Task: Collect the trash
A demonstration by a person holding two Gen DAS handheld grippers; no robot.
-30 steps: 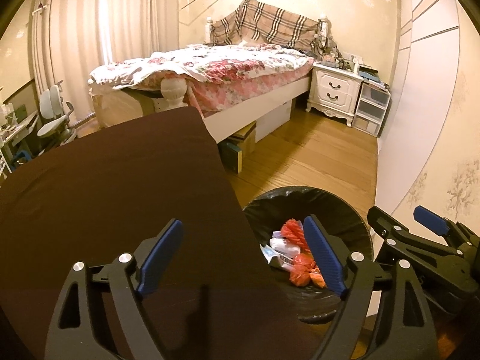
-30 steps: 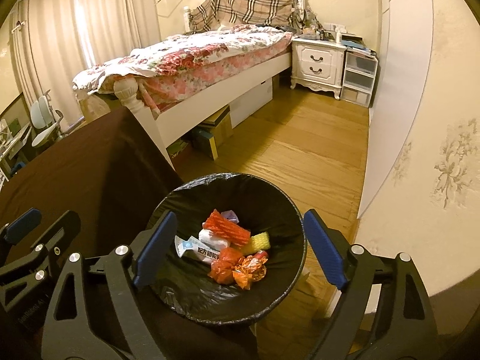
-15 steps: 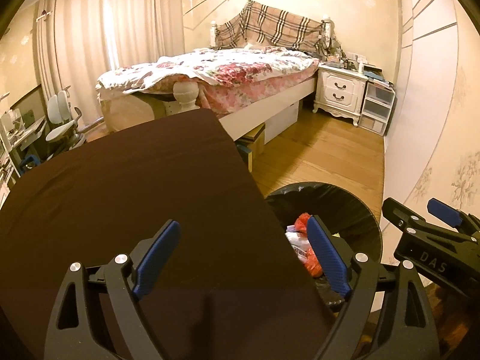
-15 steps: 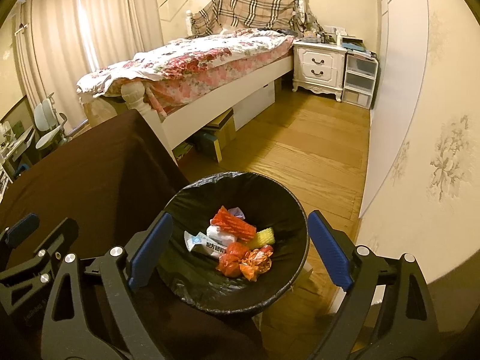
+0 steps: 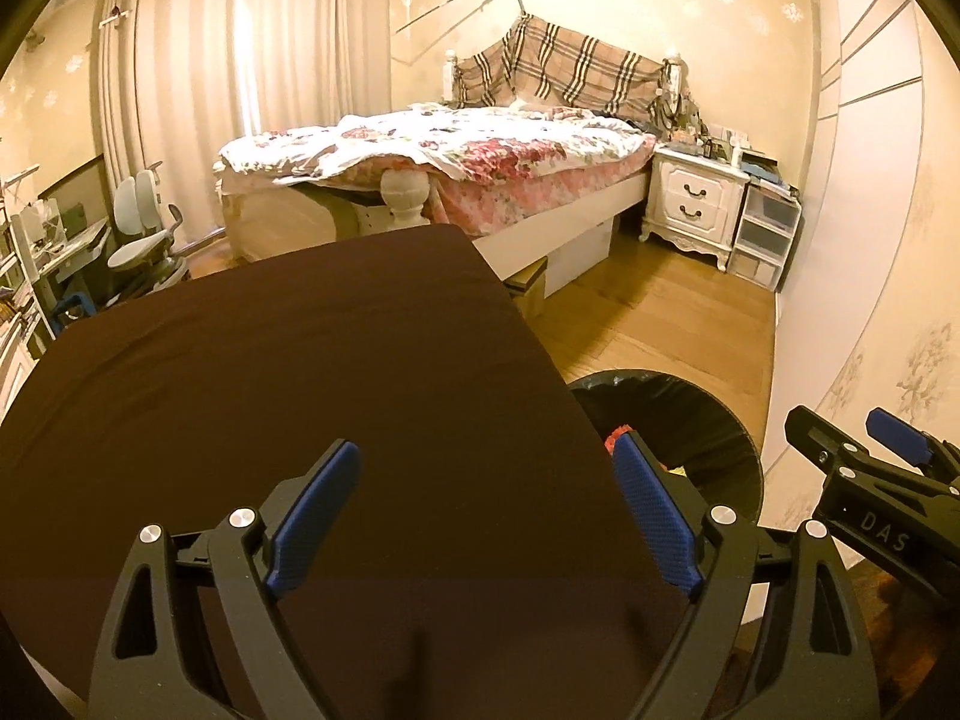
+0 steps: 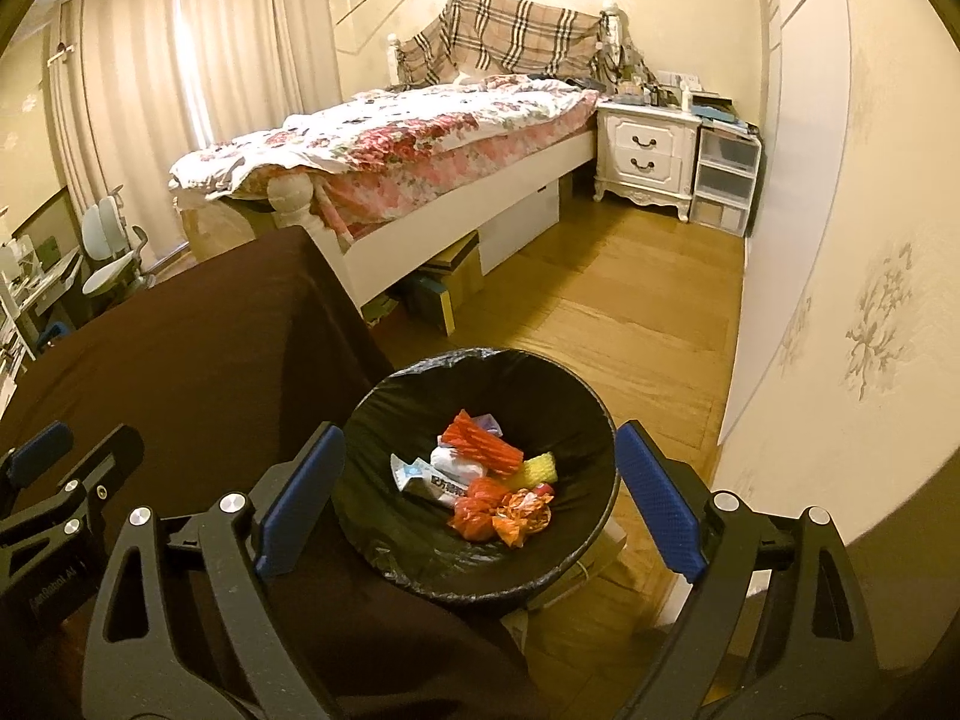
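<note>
Brown-covered table (image 5: 288, 372): far left, surface bare of trash. Left gripper (image 5: 486, 516): above the table's near right part, jaws spread wide, holding nothing. Black-lined bin (image 6: 414, 402): on the floor against the table's right edge, holding the trash (image 6: 480, 474), red, white, yellow and orange wrappers. Right gripper (image 6: 480, 492): over the bin, jaws spread, empty. Bed (image 6: 420, 138): beyond.

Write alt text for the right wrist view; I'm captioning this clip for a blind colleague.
The open right gripper hovers over a black-lined trash bin holding red, orange, white and yellow wrappers, beside a brown-covered table. Behind lie a wood floor, a floral bed and a white nightstand; the left gripper shows at far left.
</note>
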